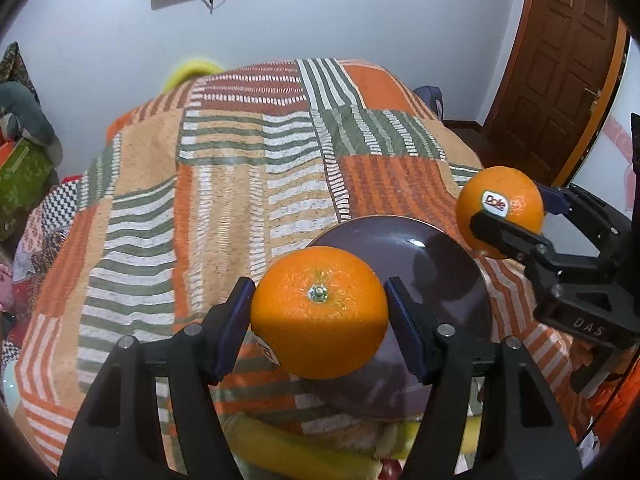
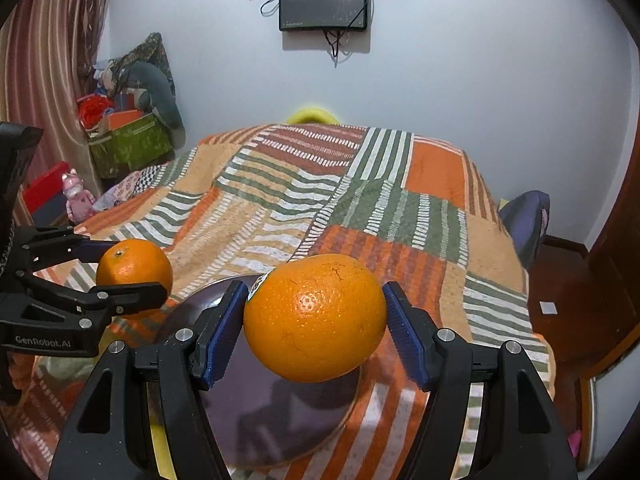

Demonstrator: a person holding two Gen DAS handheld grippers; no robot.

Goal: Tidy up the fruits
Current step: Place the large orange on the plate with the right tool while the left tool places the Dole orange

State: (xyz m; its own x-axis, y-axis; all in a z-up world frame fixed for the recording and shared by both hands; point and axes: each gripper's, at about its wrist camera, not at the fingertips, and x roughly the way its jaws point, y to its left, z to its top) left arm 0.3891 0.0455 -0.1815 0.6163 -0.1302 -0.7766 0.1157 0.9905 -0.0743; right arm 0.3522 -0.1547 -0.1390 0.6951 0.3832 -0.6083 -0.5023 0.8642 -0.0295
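We find each gripper's fingers clamped on an orange, left gripper [image 1: 320, 312] and right gripper [image 2: 316, 320], both fruits held above the dark plate [image 1: 440, 256] on the bed [image 1: 200, 200], which is bare, so placing remains.

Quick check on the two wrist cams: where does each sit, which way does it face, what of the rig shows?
Left wrist: on the left gripper, looking forward and down over the striped patchwork bedspread; own fingers clamp a stem-up orange; right gripper enters at right.
Right wrist: on the right gripper, same heading; own fingers clamp a stickered orange; left gripper enters at left.
Shared: both oranges, dark purple round plate, bedspread, wall screen.
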